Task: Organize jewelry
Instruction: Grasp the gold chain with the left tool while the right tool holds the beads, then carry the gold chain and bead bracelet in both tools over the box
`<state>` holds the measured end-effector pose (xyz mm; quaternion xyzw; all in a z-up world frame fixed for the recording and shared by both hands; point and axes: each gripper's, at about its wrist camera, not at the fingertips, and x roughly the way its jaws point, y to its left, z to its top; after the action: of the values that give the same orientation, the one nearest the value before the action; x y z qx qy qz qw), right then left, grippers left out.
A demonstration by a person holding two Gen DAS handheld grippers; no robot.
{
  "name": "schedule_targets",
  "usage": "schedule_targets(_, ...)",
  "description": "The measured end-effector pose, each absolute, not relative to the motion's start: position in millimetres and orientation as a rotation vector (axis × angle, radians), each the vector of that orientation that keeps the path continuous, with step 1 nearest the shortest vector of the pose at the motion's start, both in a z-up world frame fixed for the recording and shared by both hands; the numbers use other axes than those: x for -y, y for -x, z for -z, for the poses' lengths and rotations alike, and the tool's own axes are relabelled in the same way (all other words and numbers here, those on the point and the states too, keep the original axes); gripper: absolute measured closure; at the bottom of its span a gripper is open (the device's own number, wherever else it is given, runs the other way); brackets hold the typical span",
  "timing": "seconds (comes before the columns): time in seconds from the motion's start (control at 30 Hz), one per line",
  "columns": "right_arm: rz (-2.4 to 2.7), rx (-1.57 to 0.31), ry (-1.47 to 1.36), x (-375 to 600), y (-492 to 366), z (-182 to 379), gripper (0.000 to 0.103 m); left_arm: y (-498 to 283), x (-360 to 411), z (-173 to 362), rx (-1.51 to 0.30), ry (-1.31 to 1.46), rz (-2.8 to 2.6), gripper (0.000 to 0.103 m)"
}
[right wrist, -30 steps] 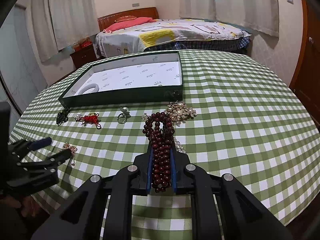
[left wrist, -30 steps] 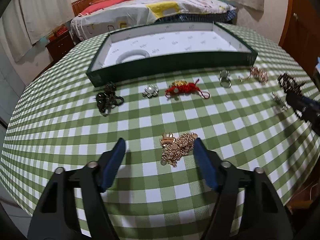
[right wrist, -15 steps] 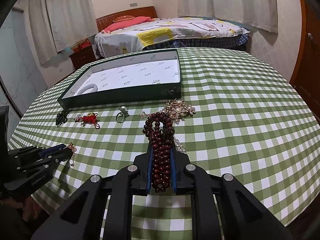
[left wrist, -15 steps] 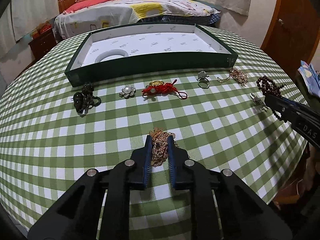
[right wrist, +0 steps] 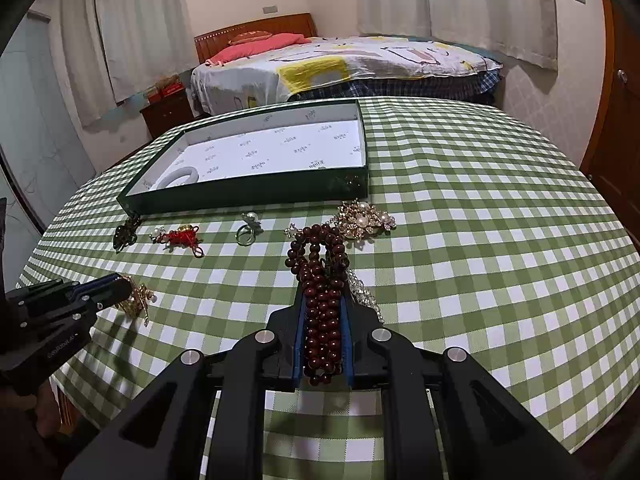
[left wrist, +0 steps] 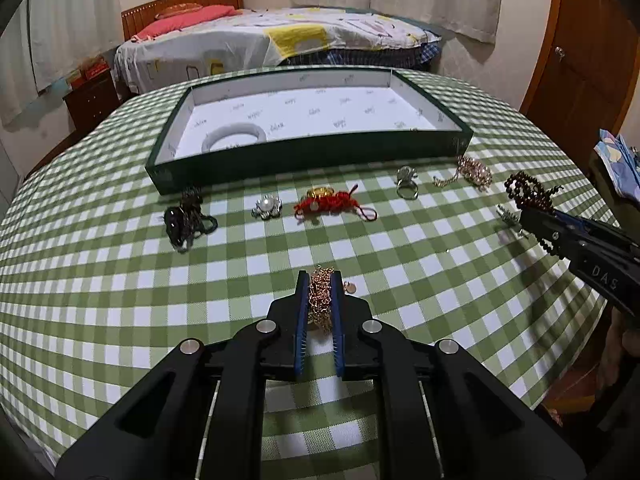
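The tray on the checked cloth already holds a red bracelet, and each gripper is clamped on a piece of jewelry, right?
Not quite: the bracelet in the tray is white, not red, as the left wrist view shows. The left gripper and right gripper are each clamped on jewelry.

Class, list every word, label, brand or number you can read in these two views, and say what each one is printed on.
"DAS": on the body of the right gripper, cut off at the frame edge.
Small white print on the left gripper: too blurred to read.
Repeated small marks on the lining of the green tray: too small to read.
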<state>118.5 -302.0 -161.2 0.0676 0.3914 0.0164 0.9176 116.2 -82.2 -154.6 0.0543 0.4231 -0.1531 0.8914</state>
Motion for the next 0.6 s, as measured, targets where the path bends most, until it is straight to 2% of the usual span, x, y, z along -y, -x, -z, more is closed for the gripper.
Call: schedule_targets(0.6, -0.087, -0.751, -0.15, 288.2, -122.7, 132.3, 0.088, -115.7, 77.6, 97.2, -0.716, -0.081, 0.322, 0.092)
